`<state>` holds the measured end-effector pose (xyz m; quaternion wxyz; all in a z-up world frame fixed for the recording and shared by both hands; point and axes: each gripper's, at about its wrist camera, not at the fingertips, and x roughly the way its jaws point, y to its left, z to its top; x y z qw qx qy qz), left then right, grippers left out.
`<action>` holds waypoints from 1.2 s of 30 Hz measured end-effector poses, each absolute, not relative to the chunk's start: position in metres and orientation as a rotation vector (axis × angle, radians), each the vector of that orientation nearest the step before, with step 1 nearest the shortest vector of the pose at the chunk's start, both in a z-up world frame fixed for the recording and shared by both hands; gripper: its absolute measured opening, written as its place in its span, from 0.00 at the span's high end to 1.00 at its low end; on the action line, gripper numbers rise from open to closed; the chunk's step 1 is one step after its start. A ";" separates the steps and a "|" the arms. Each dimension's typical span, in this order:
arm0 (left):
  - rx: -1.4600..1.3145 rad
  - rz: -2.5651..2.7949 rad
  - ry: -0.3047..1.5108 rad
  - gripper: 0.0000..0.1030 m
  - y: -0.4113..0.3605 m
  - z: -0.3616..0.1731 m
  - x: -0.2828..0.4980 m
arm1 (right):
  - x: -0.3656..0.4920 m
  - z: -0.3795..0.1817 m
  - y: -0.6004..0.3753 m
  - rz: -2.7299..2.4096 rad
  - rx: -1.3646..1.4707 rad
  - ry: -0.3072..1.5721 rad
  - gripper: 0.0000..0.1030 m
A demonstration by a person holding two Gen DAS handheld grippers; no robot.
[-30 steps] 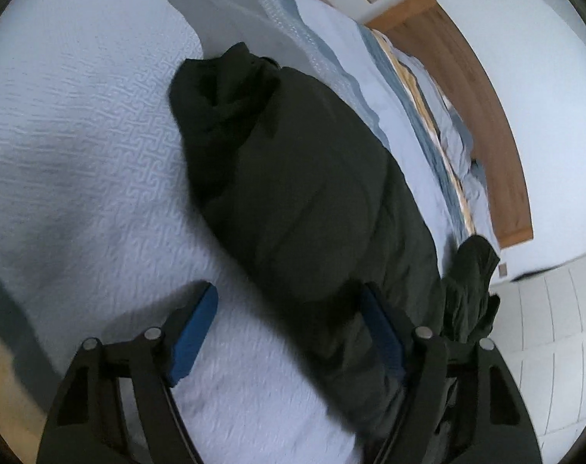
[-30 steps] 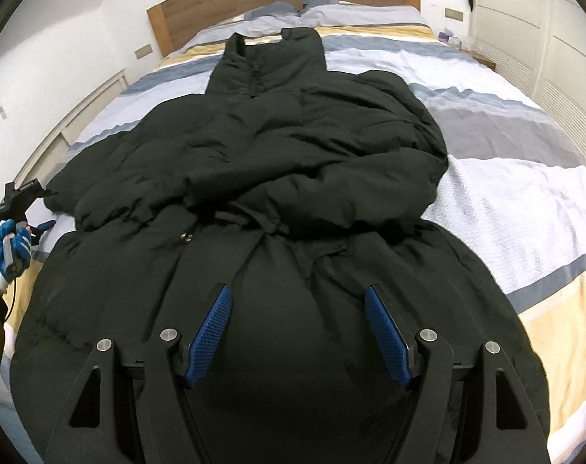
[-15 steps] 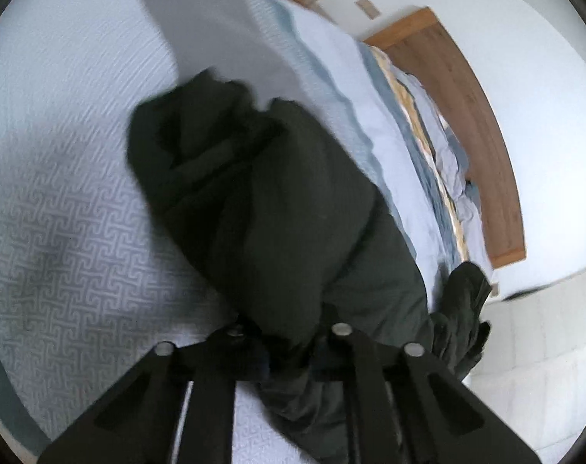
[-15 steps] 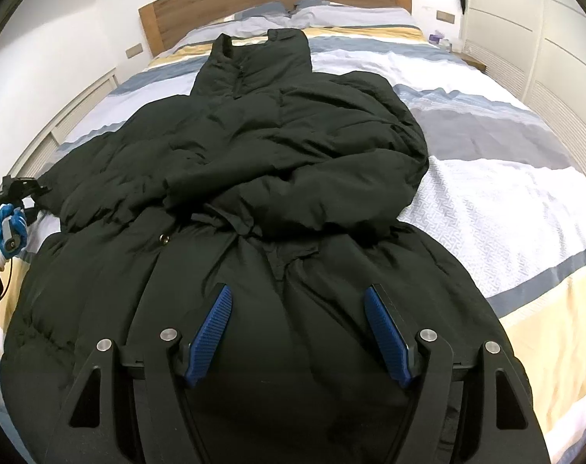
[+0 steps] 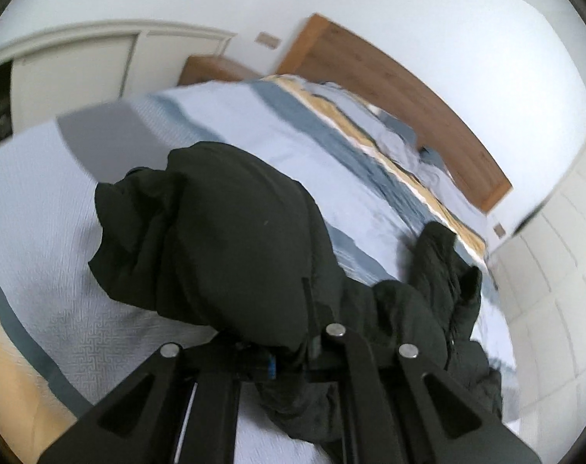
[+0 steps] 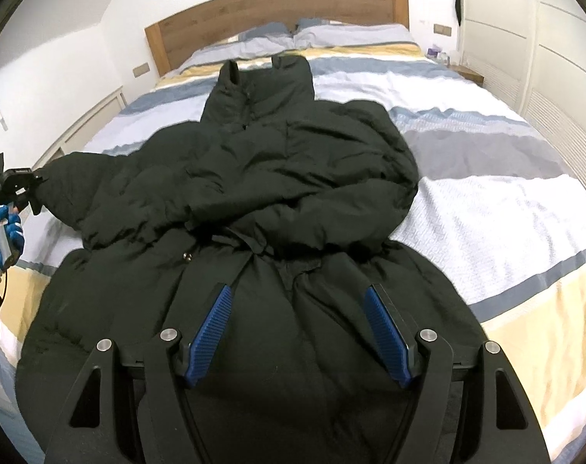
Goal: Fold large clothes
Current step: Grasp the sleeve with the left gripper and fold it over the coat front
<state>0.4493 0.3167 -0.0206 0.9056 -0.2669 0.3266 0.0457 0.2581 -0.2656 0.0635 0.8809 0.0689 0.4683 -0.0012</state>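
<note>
Coat (image 6: 254, 178), black and padded, lies spread along the striped bed (image 6: 486, 208), collar toward the wooden headboard (image 6: 277, 11). Only the right wrist view shows the left gripper (image 6: 32, 189), clamped on its sleeve cuff. The right gripper (image 6: 298, 332) hovers wide and empty above the hem. White cupboards (image 6: 544, 46) stand alongside.

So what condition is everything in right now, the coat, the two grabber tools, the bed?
Black coat: spread front-up along the bed, one sleeve folded across its waist, collar toward the headboard.
Other sleeve: pinched at its end and lifted off the bedspread.
Left gripper: shut on that sleeve.
Right gripper: open, above the coat's lower half, holding nothing.
Bed: made, striped cover flat.
Pillows: lying at the headboard.
</note>
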 end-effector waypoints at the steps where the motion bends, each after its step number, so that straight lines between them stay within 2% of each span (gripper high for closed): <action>1: -0.508 0.091 0.670 0.93 0.306 -0.013 0.446 | 0.257 0.067 -0.267 -0.004 0.147 0.969 0.31; 8: -0.256 0.004 0.634 0.93 0.218 0.022 0.420 | 0.247 0.075 -0.277 -0.010 0.185 0.953 0.31; 13: -0.136 -0.102 0.633 0.93 0.149 0.026 0.405 | 0.240 0.083 -0.279 -0.005 0.178 0.931 0.31; 19: -0.005 -0.212 0.661 0.93 0.073 0.012 0.391 | 0.231 0.083 -0.288 -0.006 0.200 0.928 0.31; 28: 0.113 -0.274 0.795 0.93 0.017 -0.042 0.389 | 0.220 0.081 -0.307 -0.017 0.232 0.927 0.31; 32: 0.162 -0.306 0.826 0.87 0.004 -0.056 0.383 | 0.218 0.078 -0.315 -0.021 0.245 0.931 0.31; 36: 0.156 -0.388 0.841 0.73 0.004 -0.059 0.370 | 0.216 0.077 -0.319 -0.029 0.255 0.933 0.31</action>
